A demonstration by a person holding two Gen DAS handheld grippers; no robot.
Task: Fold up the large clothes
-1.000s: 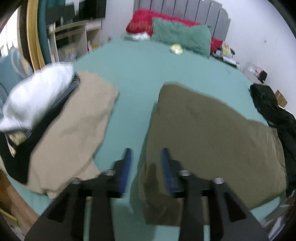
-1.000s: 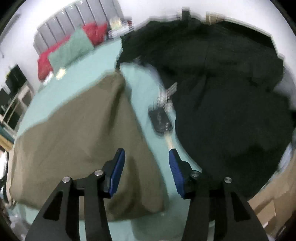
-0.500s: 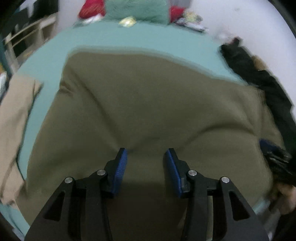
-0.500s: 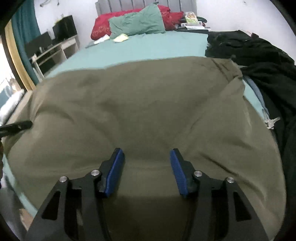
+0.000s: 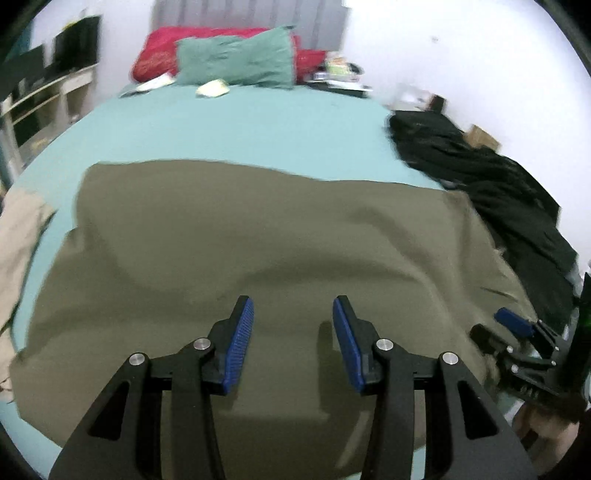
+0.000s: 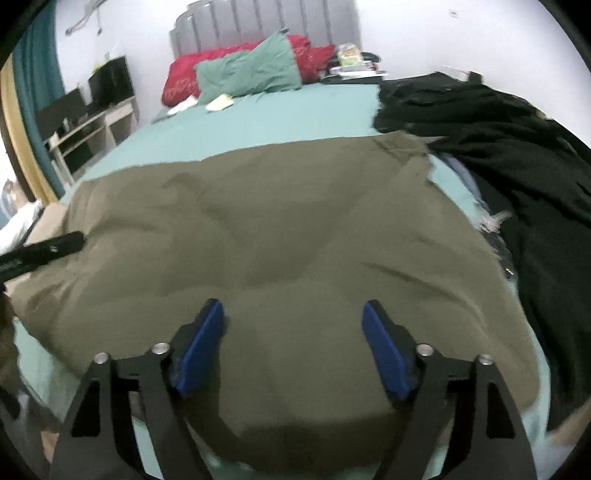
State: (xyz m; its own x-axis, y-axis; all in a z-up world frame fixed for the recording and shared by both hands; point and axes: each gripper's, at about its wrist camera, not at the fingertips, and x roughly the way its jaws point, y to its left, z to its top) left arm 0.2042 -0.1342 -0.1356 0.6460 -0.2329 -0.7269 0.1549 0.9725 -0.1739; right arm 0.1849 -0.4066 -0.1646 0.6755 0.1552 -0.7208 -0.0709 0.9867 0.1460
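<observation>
Wide bed with a teal fitted sheet (image 5: 258, 125) fills both views, grey ribbed headboard (image 6: 266, 26) at the far end against a white wall. Big olive-green cloth garment (image 5: 258, 240), the thing to fold, lies spread flat across the near half of the bed, far edge roughly straight, soft creases across the middle, near edge hanging at the bed's front. Heap of black clothing (image 6: 498, 140) sits along the right side of the bed, touching the olive garment's far right corner. Beige cloth (image 5: 18, 236) lies at the left edge, just beside the olive garment. Teal pillow (image 5: 236, 62) leans on a red pillow (image 5: 159, 51) at the headboard; small pale yellow item (image 5: 212, 88) on the sheet in front of them. White shelf unit (image 6: 96, 129) with dark screens stands left of the bed. Left gripper (image 5: 291, 332), black frame with blue pads, hovers over the garment's near middle, jaws about half apart, nothing between them. Right gripper (image 6: 293, 343), same build, over the near part of the garment too, jaws just been opening and now wide, holding nothing; fabric below only, pads not pressing it. Each gripper shows at the edge of the other's view.
</observation>
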